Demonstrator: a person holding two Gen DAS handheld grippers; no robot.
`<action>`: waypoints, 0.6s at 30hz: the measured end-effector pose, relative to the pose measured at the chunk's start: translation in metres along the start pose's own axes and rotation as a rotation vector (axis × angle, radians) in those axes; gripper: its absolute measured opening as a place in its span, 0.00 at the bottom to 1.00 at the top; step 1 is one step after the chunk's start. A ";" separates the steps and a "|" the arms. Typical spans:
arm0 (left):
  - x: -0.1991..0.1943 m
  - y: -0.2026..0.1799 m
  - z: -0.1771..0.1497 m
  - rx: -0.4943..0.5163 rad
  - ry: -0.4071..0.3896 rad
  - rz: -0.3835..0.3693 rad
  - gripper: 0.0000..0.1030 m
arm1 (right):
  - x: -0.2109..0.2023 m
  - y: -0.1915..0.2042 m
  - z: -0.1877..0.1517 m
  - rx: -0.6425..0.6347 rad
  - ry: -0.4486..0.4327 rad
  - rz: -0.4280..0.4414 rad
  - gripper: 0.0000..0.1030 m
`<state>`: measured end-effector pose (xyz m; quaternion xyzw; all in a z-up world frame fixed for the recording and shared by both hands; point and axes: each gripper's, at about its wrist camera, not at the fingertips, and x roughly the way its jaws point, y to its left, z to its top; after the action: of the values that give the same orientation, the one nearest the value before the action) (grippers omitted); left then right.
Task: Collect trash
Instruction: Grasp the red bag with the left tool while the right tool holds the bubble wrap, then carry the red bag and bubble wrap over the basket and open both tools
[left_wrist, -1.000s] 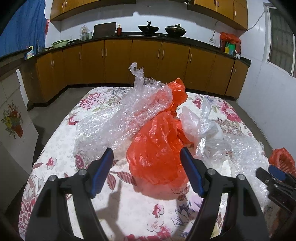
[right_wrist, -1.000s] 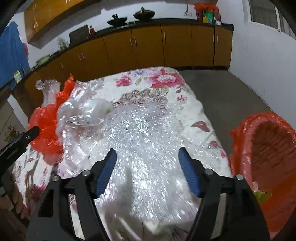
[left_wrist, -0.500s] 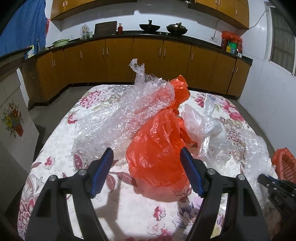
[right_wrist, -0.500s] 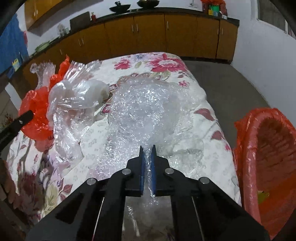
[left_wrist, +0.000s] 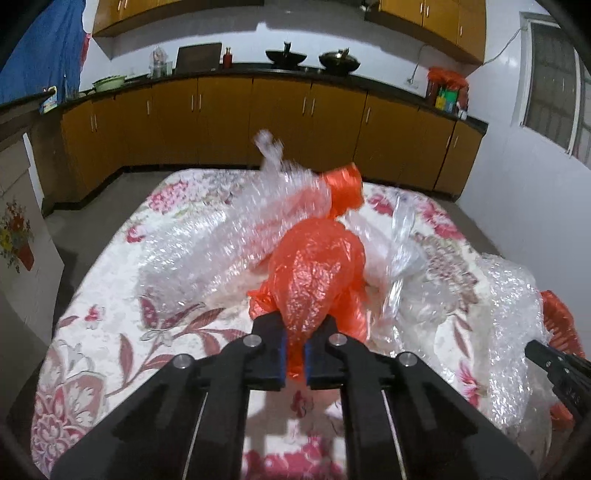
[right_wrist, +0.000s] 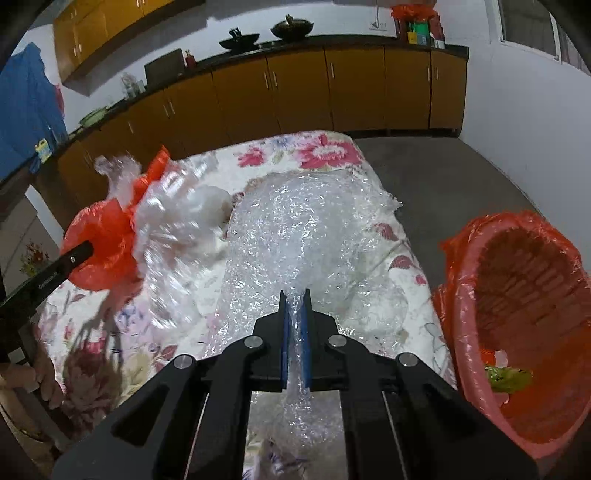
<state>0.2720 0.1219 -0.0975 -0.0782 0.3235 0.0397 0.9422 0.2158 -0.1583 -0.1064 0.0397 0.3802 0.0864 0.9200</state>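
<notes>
My left gripper (left_wrist: 294, 345) is shut on an orange plastic bag (left_wrist: 317, 273) and lifts it off the floral table (left_wrist: 110, 332); it also shows in the right wrist view (right_wrist: 99, 254). A long piece of bubble wrap (left_wrist: 221, 243) hangs tangled with the bag. My right gripper (right_wrist: 295, 314) is shut on a second sheet of bubble wrap (right_wrist: 310, 236), seen at the right edge of the left wrist view (left_wrist: 513, 317). A clear plastic bag (left_wrist: 402, 254) lies between them. An orange-lined trash basket (right_wrist: 528, 317) stands right of the table.
Wooden cabinets (left_wrist: 280, 125) with a dark counter run along the back wall. Grey floor (right_wrist: 443, 177) lies between table and cabinets. Some scraps (right_wrist: 506, 376) lie inside the basket. A white wall (left_wrist: 535, 206) is at the right.
My left gripper has shut on the orange bag and raised it, dragging the long bubble wrap. My right gripper shut on the bubble wrap sheet and has pulled it toward the basket side.
</notes>
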 end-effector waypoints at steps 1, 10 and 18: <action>-0.007 0.001 0.000 -0.003 -0.009 -0.004 0.07 | -0.005 0.001 0.000 0.001 -0.008 0.004 0.06; -0.071 0.009 0.001 -0.019 -0.092 -0.033 0.07 | -0.034 0.007 0.003 0.001 -0.046 0.030 0.06; -0.116 -0.009 0.008 0.004 -0.155 -0.088 0.07 | -0.069 0.002 0.007 0.004 -0.107 0.024 0.06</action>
<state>0.1865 0.1116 -0.0188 -0.0871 0.2461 0.0037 0.9653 0.1724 -0.1694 -0.0529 0.0507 0.3300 0.0945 0.9379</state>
